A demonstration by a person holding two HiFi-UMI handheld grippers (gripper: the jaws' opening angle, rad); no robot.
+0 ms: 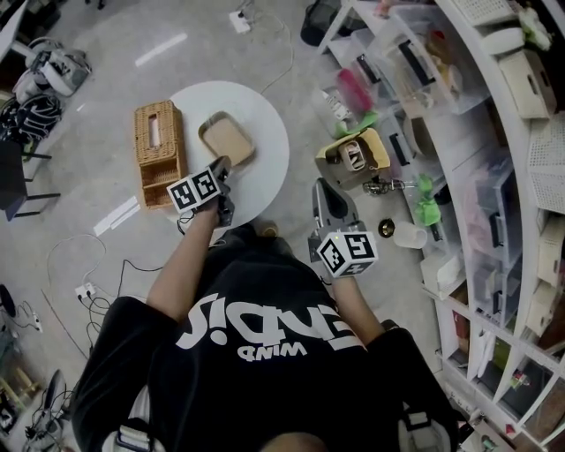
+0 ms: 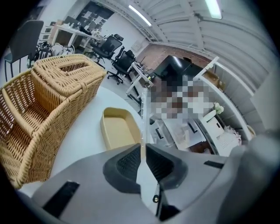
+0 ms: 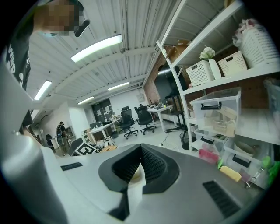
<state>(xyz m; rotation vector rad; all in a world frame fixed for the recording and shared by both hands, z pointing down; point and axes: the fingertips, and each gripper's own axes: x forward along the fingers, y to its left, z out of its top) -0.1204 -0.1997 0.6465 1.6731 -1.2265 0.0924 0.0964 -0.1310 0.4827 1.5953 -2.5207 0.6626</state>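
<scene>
Left gripper (image 1: 221, 169) and right gripper (image 1: 324, 190), both closed on nothing

We see the left one's tip over the round white table (image 1: 269, 132), just beside the beige tray (image 1: 227, 139), with a wicker basket (image 1: 159, 152) beyond it. The right one hangs above the floor (image 1: 97, 115) near the shelves (image 1: 530, 177), its 2 jaws pressed together.

I stood in an open-plan office that doubled as a lab. At my 12 o'clock ran white desks (image 3: 164, 109) with black swivel office chairs (image 3: 143, 117) under long fluorescent ceiling strips (image 3: 96, 48). From 1 to 4 o'clock curved tall white metal shelving (image 1: 494, 97) stacked with clear plastic storage boxes (image 1: 415, 53). The polished grey concrete floor (image 1: 106, 79) carried loose cables and a white power strip (image 1: 239, 18).
</scene>
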